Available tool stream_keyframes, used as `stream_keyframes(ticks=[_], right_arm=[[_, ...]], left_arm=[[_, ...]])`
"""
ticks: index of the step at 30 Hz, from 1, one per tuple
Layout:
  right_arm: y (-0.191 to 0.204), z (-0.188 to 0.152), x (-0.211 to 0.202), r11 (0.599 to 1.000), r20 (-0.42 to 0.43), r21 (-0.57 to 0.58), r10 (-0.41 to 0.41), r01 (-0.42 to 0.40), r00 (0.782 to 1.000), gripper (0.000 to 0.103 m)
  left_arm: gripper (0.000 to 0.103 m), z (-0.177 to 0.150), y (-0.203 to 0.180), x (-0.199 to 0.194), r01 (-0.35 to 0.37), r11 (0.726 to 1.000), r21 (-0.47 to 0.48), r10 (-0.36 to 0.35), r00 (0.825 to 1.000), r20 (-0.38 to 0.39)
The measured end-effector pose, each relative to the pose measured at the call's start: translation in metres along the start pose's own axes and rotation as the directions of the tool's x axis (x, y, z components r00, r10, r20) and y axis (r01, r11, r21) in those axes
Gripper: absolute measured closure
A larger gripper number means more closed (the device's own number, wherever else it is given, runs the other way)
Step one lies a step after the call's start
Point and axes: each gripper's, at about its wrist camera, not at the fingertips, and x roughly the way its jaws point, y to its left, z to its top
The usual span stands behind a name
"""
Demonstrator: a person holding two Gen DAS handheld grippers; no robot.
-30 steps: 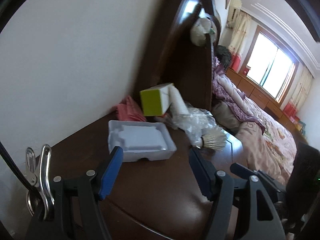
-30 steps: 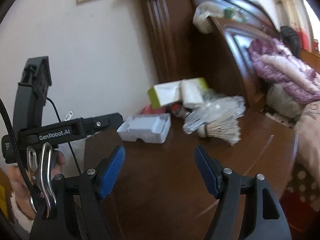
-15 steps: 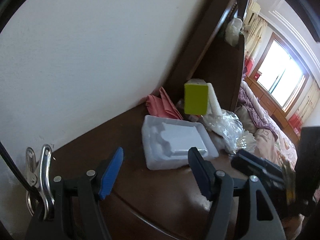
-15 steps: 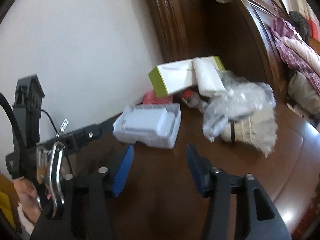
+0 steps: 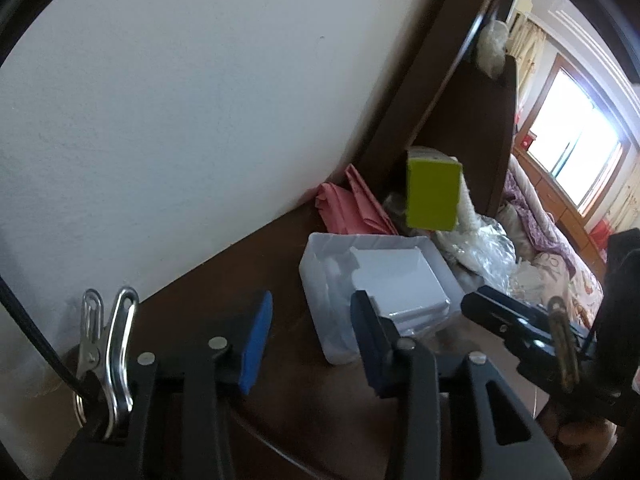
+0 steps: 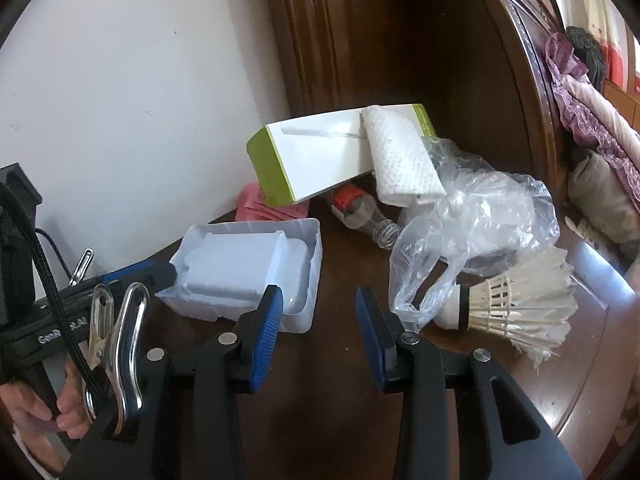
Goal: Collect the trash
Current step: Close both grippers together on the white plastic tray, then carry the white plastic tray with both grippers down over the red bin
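A white moulded plastic tray [image 5: 396, 280] [image 6: 248, 268] lies on the dark wooden tabletop [image 6: 340, 420]. Behind it a green and white box [image 5: 432, 196] [image 6: 320, 160] leans on a pile with a white foam pad [image 6: 404, 160], a crumpled clear plastic bag [image 6: 472, 232], a small red-labelled bottle [image 6: 356, 208] and a shuttlecock [image 6: 520, 304]. My left gripper [image 5: 312, 336] sits just short of the tray's near left corner, jaws closing with nothing pressed between them. My right gripper [image 6: 320, 328] hovers by the tray's near right corner, also closing on nothing.
Pink folded paper [image 5: 352, 204] lies against the white wall [image 5: 180, 120]. A tall dark headboard [image 6: 400, 40] stands behind the pile. A bed with purple bedding [image 5: 540, 224] lies to the right. The tabletop's rounded edge [image 6: 592, 392] curves at the right.
Both grippers have come forward and down toward the white tray, which now looms larger. Both pairs of jaws have narrowed.
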Motion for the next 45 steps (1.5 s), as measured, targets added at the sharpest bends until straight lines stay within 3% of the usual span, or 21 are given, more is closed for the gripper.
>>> stream_keyframes(ticks=[3,5,7,10,16,19,24,36,45], right_arm=[[0.000,0.004,0.002,1.000,-0.004,0.009,0.025,-0.025,1.000,0.079],[-0.002,0.005,0.004,0.998,-0.004,0.027,0.049,-0.049,0.999,0.083],[-0.003,0.005,0.005,0.997,0.001,0.027,0.066,-0.066,0.998,0.089],[-0.008,0.006,0.007,0.993,-0.001,0.051,0.110,-0.110,0.994,0.089],[-0.025,0.007,0.013,0.971,-0.008,0.128,0.206,-0.204,0.978,0.090],[-0.027,0.005,0.008,0.967,0.009,0.138,0.217,-0.216,0.976,0.101],[-0.034,0.005,0.000,0.959,0.050,0.155,0.233,-0.238,0.971,0.102],[-0.028,-0.005,-0.035,0.967,0.091,0.128,0.209,-0.219,0.974,0.102],[-0.017,-0.010,-0.036,0.971,0.093,0.097,0.208,-0.216,0.974,0.102]], left_arm=[[0.061,0.000,0.003,0.001,-0.002,1.000,-0.009,0.001,1.000,-0.006],[0.069,-0.001,0.003,0.000,-0.002,1.000,-0.005,0.002,1.000,-0.001],[0.084,-0.002,0.003,-0.001,0.039,0.999,-0.005,-0.039,0.999,0.000],[0.094,-0.002,-0.001,-0.001,0.059,0.998,0.002,-0.059,0.998,0.001],[0.099,-0.003,-0.004,-0.003,0.069,0.998,-0.006,-0.069,0.998,0.011],[0.100,-0.003,0.002,-0.008,0.098,0.995,-0.029,-0.097,0.995,0.025],[0.101,-0.003,0.005,-0.017,0.122,0.992,-0.033,-0.120,0.991,0.054],[0.101,-0.007,-0.001,-0.024,0.115,0.993,-0.027,-0.113,0.991,0.072],[0.101,-0.015,-0.006,-0.039,0.109,0.993,-0.046,-0.104,0.990,0.095]])
